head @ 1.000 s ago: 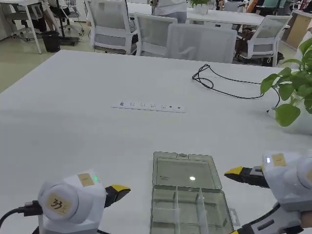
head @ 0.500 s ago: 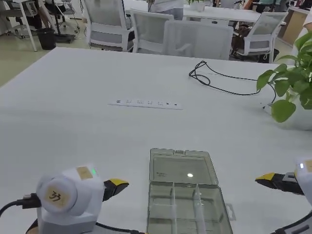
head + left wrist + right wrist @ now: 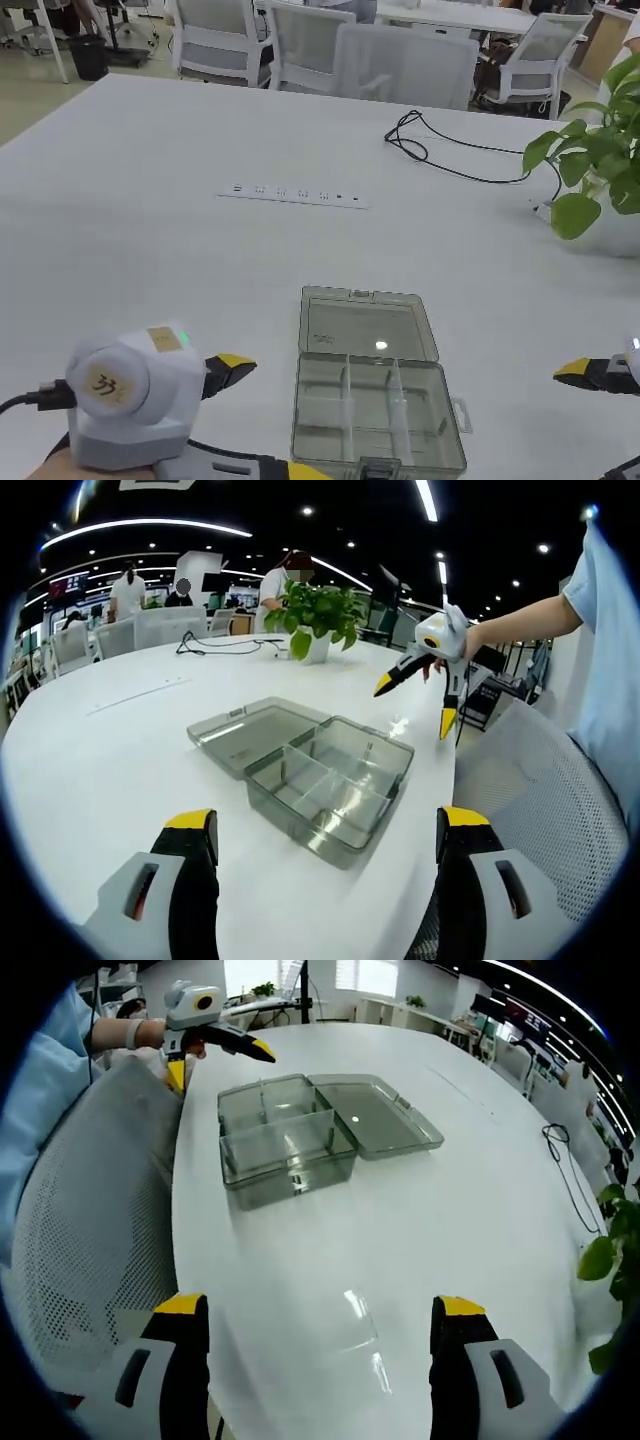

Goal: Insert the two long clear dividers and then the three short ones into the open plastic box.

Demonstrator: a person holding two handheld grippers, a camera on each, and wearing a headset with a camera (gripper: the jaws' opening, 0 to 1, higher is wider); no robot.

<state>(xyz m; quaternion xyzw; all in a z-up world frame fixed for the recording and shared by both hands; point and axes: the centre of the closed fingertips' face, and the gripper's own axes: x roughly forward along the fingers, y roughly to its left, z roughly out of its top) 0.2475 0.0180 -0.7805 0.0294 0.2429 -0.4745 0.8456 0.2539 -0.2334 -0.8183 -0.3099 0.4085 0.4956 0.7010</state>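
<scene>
Plastic box (image 3: 378, 418) sits open on white table (image 3: 150, 250). Its lid (image 3: 365, 325) is laid flat at box's 12 o'clock, joined along the hinge. Clear dividers (image 3: 346, 398) stand inside, splitting box into compartments. They're see-through, so exact count of long vs short is hard to make out. Box's 6 o'clock wall runs right at bottom edge of head view.

L gripper (image 3: 268, 415) is at box's 9 o'clock, near it but not touching. Jaws apart, nothing btwn them. One yellow tip points toward box, the other is partly cut off at bottom edge. In left gripper view, box lies ahead btwn the jaws w/out contact.

R gripper (image 3: 318, 1310) is at box's 3 o'clock, apart from it. In head view it's mostly cut off by frame edge: a yellow tip and a sliver of body. In right gripper view its jaws are wide apart and empty, bare table btwn them, box farther ahead at approx 11 o'clock.

Farther back: power strip (image 3: 290, 195) at box's 11 o'clock, black cable (image 3: 440, 150) at 1 o'clock, plant (image 3: 590, 170) at 2 o'clock w/ pot cut off. Chairs (image 3: 400, 70) stand past far table edge.
</scene>
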